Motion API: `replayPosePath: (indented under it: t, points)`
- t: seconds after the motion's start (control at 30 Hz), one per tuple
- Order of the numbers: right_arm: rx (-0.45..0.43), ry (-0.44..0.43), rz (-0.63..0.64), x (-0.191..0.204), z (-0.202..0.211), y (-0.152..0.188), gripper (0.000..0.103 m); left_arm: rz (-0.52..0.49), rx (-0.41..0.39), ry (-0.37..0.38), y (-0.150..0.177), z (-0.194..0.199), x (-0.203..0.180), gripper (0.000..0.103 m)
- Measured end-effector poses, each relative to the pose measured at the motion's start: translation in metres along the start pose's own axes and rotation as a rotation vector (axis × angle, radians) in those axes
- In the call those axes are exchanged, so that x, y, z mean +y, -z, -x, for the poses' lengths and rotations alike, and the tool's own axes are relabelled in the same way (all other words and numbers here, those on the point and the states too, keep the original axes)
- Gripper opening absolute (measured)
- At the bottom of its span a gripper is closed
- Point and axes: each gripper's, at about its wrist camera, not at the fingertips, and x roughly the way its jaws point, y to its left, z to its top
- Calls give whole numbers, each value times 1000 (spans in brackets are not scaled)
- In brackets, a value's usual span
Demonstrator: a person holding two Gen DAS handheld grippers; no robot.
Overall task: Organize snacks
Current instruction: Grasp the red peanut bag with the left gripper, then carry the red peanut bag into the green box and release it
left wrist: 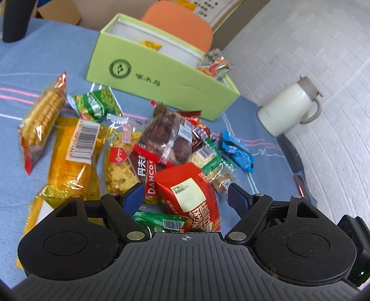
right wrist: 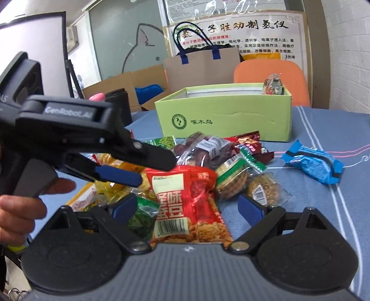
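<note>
A pile of snack packets lies on the blue tablecloth in front of a light green open box, also in the right wrist view. My left gripper is open above a red bean packet. My right gripper is open around the same red packet. The left gripper also shows in the right wrist view, hovering over the pile. The box holds a yellow packet and an orange-patterned packet. A blue packet lies apart at the right.
A white jug stands at the table's right edge by a white wall. An orange chair is behind the box. A black cylinder stands far left. Cardboard boxes and a paper bag are beyond the table.
</note>
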Motion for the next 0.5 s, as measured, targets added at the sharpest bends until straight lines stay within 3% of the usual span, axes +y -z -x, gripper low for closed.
replayPosePath:
  t: [0.2, 0.23, 0.27, 0.3, 0.37, 0.5]
  points:
    - [27, -3, -8, -8, -17, 3, 81, -41, 14, -42, 1, -11, -7, 61]
    - [32, -7, -15, -9, -20, 4, 75, -50, 12, -48, 1, -12, -8, 59]
    - [44, -17, -26, -11, -21, 5, 61, -62, 11, -53, 2, -13, -9, 47]
    - [43, -34, -26, -12, -21, 5, 62, -77, 15, -63, 3, -15, -11, 36]
    - [44, -29, -9, -9, -21, 6, 59, -114, 5, -94, 6, -17, -14, 30]
    - [43, 1, 19, -3, -14, 8, 57, -113, -11, -62, 7, -9, -15, 11]
